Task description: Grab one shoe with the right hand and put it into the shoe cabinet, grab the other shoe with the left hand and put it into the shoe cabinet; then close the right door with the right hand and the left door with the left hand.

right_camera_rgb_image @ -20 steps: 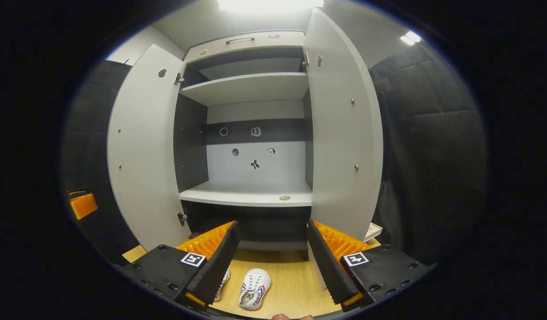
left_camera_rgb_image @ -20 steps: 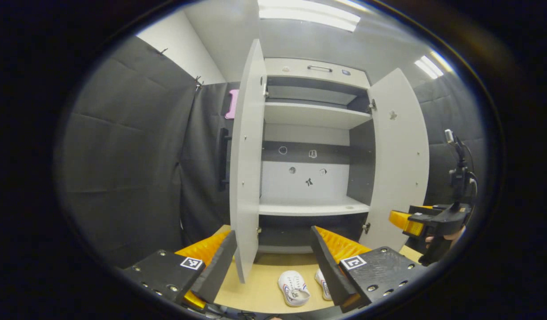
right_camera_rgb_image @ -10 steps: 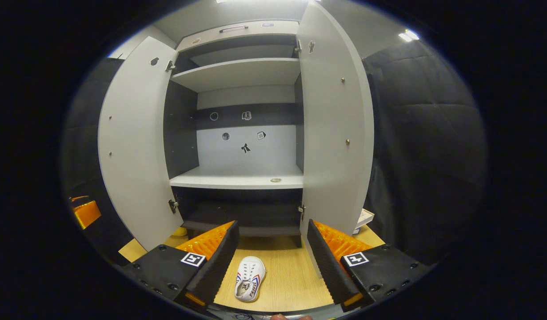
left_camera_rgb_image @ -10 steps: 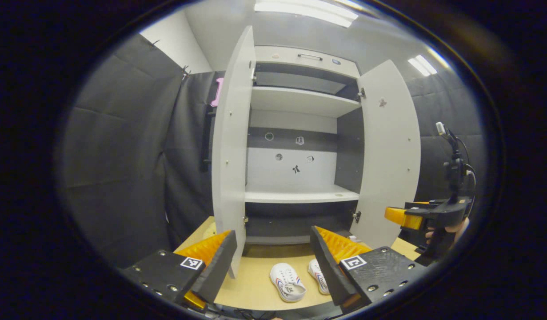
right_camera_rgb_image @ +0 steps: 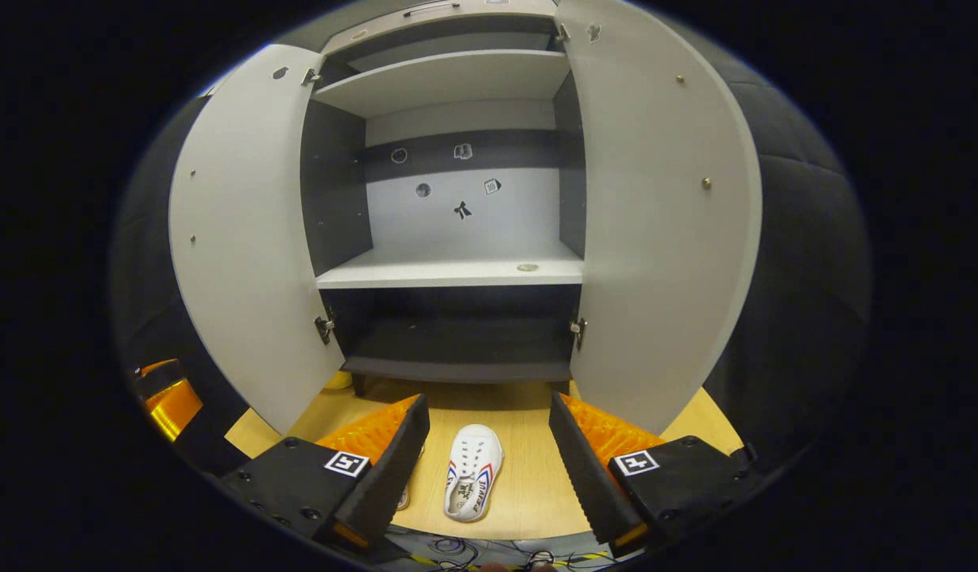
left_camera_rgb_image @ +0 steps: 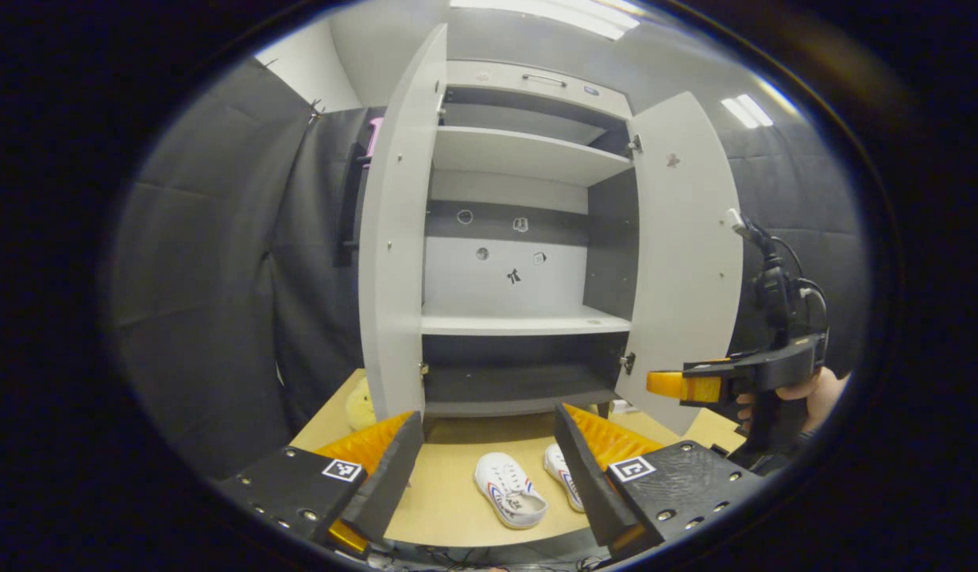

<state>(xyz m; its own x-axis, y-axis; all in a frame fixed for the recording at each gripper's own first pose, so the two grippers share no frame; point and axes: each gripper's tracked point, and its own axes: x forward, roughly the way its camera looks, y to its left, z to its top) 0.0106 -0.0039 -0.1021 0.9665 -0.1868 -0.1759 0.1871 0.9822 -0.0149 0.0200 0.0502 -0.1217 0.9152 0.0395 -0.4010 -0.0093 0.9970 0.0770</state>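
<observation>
1. Nothing is stowed yet: both white sneakers lie on the wooden floor (right_camera_rgb_image: 528, 469) in front of the shoe cabinet (right_camera_rgb_image: 457, 274), and its shelves look bare.
2. In the right gripper view, the right gripper (right_camera_rgb_image: 489, 465) hangs with its jaws wide apart and empty, the right-hand sneaker (right_camera_rgb_image: 474, 483) lying just between them at 6 o'clock, toe toward the cabinet.
3. The left gripper (left_camera_rgb_image: 489, 477) is likewise spread and holding nothing; in its view the left-hand sneaker (left_camera_rgb_image: 508, 500) sits at 6 o'clock, its mate touching or just beside it at 5 o'clock.
4. The left door (right_camera_rgb_image: 246, 238) and right door (right_camera_rgb_image: 655, 230) both stand fully open.
5. Left to do, as I judge it: all 4 steps, namely 2 shoes in and 2 doors shut.
6. Writing: there is print on the sneaker's insole and side stripe, too small to read. Small stickers dot the cabinet's back panel (right_camera_rgb_image: 461, 199), none legible.
</observation>
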